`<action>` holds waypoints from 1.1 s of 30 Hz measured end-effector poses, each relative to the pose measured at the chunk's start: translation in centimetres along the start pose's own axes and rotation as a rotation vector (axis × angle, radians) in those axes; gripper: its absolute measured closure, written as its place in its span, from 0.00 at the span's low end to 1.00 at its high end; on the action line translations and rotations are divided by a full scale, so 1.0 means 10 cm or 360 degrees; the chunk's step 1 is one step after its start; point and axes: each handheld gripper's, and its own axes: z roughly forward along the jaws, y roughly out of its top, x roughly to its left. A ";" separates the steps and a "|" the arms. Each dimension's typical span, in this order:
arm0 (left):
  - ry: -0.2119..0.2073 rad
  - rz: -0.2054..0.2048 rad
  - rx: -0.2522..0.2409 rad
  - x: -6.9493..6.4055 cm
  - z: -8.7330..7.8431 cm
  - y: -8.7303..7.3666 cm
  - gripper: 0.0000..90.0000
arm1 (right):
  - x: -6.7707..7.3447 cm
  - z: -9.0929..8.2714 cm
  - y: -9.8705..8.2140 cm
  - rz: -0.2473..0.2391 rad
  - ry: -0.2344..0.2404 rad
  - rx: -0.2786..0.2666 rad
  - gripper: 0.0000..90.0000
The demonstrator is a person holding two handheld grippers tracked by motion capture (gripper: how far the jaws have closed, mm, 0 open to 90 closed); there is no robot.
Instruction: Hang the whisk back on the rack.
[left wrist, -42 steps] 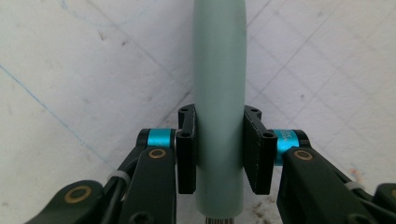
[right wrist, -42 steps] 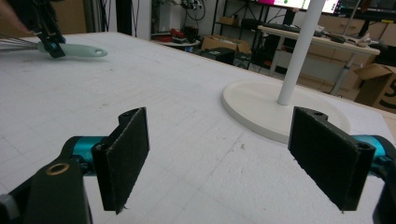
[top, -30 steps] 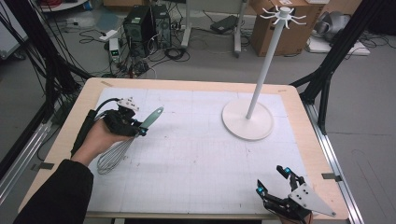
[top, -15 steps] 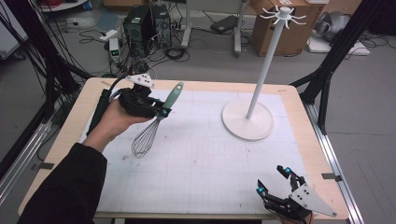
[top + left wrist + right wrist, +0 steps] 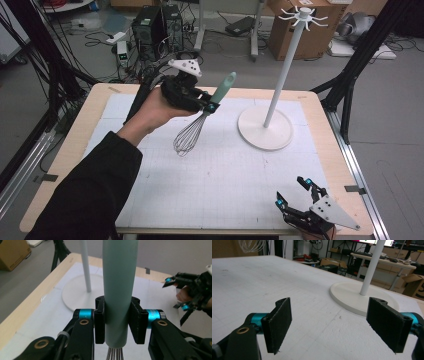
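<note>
left tongs (image 5: 212, 106) clenched on the whisk's (image 5: 200, 122) pale green handle, held in the air above the far left of the tabletop (image 5: 65, 150), wire head hanging low. left gripper view: pads press both sides of the handle (image 5: 118, 290), with the white stand (image 5: 80, 293) beyond it. right tongs (image 5: 295, 194) released at the near right edge. right gripper view: bare white mat between the spread pads, the stand's base (image 5: 352, 296) just past them.

A whisk (image 5: 197, 122) with a pale green handle is held above the table (image 5: 65, 150) by the left gripper (image 5: 207, 102), wires hanging down. A white stand (image 5: 265, 127) is seen to its right. The right gripper (image 5: 295, 192) is seen at the near right edge, jaws spread.
</note>
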 end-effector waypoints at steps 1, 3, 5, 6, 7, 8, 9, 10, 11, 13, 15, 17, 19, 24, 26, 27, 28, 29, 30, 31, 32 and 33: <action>0.0000 0.0000 0.0000 0.00 0.00 0.00 0.77 | 0.01 -0.01 0.00 0.0005 0.0003 0.0012 0.22; -0.0037 0.0008 -0.0023 0.05 0.04 0.11 0.77 | 0.01 -0.04 -0.01 -0.0009 -0.0018 0.0022 0.22; -0.0035 0.0007 -0.0036 0.10 0.07 0.19 0.77 | 0.01 -0.05 -0.02 -0.0007 -0.0026 0.0024 0.22; -0.0041 0.0009 -0.0039 0.13 0.09 0.23 0.77 | 0.00 -0.06 -0.02 -0.0009 -0.0029 0.0030 0.22; -0.0044 0.0003 -0.0042 0.15 0.10 0.26 0.77 | 0.00 -0.08 -0.03 -0.0012 -0.0036 0.0030 0.22; -0.0054 0.0005 -0.0050 0.17 0.12 0.29 0.77 | 0.00 -0.09 -0.03 -0.0002 -0.0040 0.0034 0.22; -0.0059 0.0005 -0.0055 0.18 0.13 0.32 0.77 | -0.01 -0.10 -0.04 -0.0007 -0.0044 0.0035 0.22; -0.0060 0.0001 -0.0060 0.18 0.15 0.34 0.77 | -0.02 -0.12 -0.04 -0.0001 -0.0052 0.0038 0.22; -0.0063 0.0004 -0.0065 0.20 0.17 0.37 0.77 | -0.03 -0.13 -0.05 -0.0008 -0.0060 0.0039 0.22; -0.0070 0.0010 -0.0075 0.22 0.19 0.42 0.77 | -0.03 -0.14 -0.05 0.0010 -0.0062 0.0042 0.22; -0.0094 0.0003 -0.0084 0.25 0.23 0.49 0.77 | -0.04 -0.14 -0.06 0.0010 -0.0070 0.0045 0.22; -0.0092 0.0010 -0.0083 0.28 0.27 0.56 0.77 | -0.04 -0.16 -0.07 0.0023 -0.0075 0.0050 0.22; -0.0103 0.0022 -0.0090 0.30 0.30 0.64 0.77 | -0.05 -0.17 -0.07 0.0010 -0.0085 0.0047 0.22; -0.0177 0.0049 -0.0106 0.29 0.40 0.85 0.77 | -0.07 -0.19 -0.08 0.0016 -0.0108 0.0053 0.22; -0.0177 0.0066 -0.0097 0.29 0.44 0.93 0.77 | -0.07 -0.19 -0.08 0.0015 -0.0111 0.0054 0.22; -0.0179 0.0070 -0.0099 0.30 0.45 0.97 0.77 | -0.07 -0.20 -0.08 0.0017 -0.0113 0.0060 0.22; -0.0201 0.0072 -0.0105 0.31 0.46 1.00 0.77 | -0.07 -0.20 -0.08 0.0017 -0.0113 0.0060 0.22; -0.0213 0.0068 -0.0110 0.31 0.48 1.02 0.77 | -0.07 -0.20 -0.08 0.0014 -0.0113 0.0059 0.22; -0.0215 0.0067 -0.0110 0.32 0.49 1.05 0.77 | -0.07 -0.21 -0.08 0.0017 -0.0119 0.0062 0.22; -0.0223 0.0062 -0.0103 0.33 0.50 1.07 0.77 | -0.07 -0.22 -0.08 0.0012 -0.0121 0.0062 0.22; -0.0225 0.0067 -0.0098 0.34 0.52 1.09 0.77 | -0.07 -0.22 -0.08 0.0008 -0.0125 0.0062 0.22; -0.0226 0.0069 -0.0089 0.35 0.53 1.11 0.77 | -0.08 -0.22 -0.09 0.0008 -0.0126 0.0065 0.22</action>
